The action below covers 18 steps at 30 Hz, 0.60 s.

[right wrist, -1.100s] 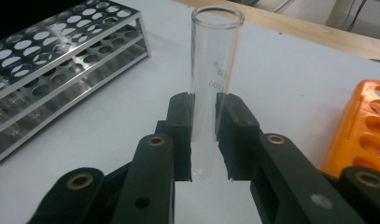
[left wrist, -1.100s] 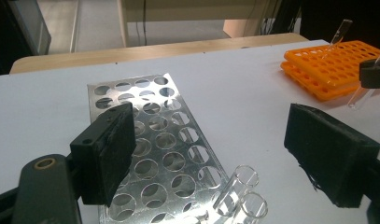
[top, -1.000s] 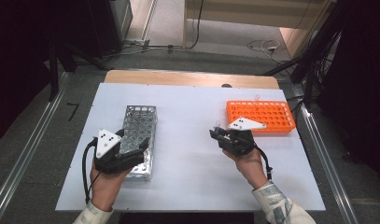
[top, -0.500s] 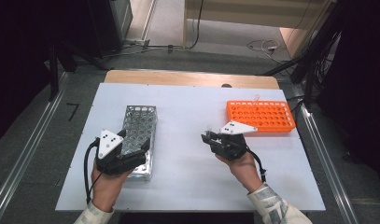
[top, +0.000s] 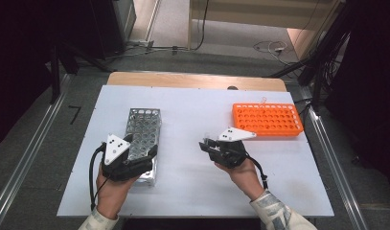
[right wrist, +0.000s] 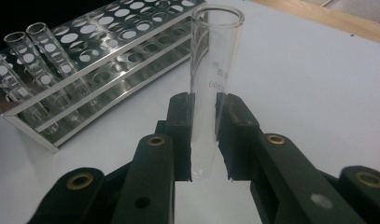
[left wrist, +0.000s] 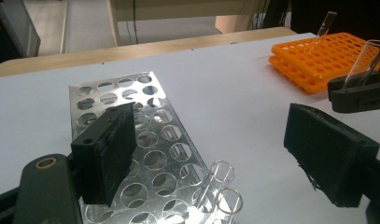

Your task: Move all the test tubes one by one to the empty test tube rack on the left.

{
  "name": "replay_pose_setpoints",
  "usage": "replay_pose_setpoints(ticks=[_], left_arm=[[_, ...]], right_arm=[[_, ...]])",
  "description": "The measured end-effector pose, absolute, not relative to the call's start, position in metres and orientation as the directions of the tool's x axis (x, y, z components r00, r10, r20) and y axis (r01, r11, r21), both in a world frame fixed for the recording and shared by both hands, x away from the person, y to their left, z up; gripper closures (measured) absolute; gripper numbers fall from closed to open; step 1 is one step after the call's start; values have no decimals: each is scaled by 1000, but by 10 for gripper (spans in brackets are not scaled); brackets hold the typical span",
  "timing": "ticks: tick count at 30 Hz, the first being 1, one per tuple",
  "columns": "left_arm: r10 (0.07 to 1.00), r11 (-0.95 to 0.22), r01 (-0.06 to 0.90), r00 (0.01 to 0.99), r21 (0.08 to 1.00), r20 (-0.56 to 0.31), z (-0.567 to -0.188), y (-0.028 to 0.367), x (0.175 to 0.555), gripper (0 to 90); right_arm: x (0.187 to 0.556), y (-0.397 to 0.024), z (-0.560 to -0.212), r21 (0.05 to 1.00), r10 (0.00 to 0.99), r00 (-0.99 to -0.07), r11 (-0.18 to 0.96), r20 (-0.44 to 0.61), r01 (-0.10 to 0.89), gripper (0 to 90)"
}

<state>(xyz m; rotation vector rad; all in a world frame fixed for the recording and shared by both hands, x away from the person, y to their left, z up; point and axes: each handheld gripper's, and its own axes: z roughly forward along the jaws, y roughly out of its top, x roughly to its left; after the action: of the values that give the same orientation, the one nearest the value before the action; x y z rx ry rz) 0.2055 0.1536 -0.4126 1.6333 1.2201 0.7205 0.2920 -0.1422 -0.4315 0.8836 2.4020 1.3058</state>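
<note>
Since the earlier frame the right gripper (top: 208, 143) has shifted left, away from the orange rack (top: 268, 119) twd the metal rack (top: 142, 135), carrying the glass tube (right wrist: 211, 88). Tube sits upright btwn the pads (right wrist: 180, 135), pinched at its lower part, open mouth well above them. Left gripper (top: 143, 149) w/ jaws spread wide, straddling the metal rack's near end, beside two tubes (left wrist: 220, 186) already in it.

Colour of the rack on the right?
Orange rack, clearest in the high view.
</note>
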Motion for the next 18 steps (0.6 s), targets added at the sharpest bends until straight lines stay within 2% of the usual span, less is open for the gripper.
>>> replay_pose_setpoints(ticks=[18], left_arm=[[918,-81,383,389,920,-82,-412,137,203,174]], right_arm=[[284,-121,-441,814,579,-814,448,52,370,730]])
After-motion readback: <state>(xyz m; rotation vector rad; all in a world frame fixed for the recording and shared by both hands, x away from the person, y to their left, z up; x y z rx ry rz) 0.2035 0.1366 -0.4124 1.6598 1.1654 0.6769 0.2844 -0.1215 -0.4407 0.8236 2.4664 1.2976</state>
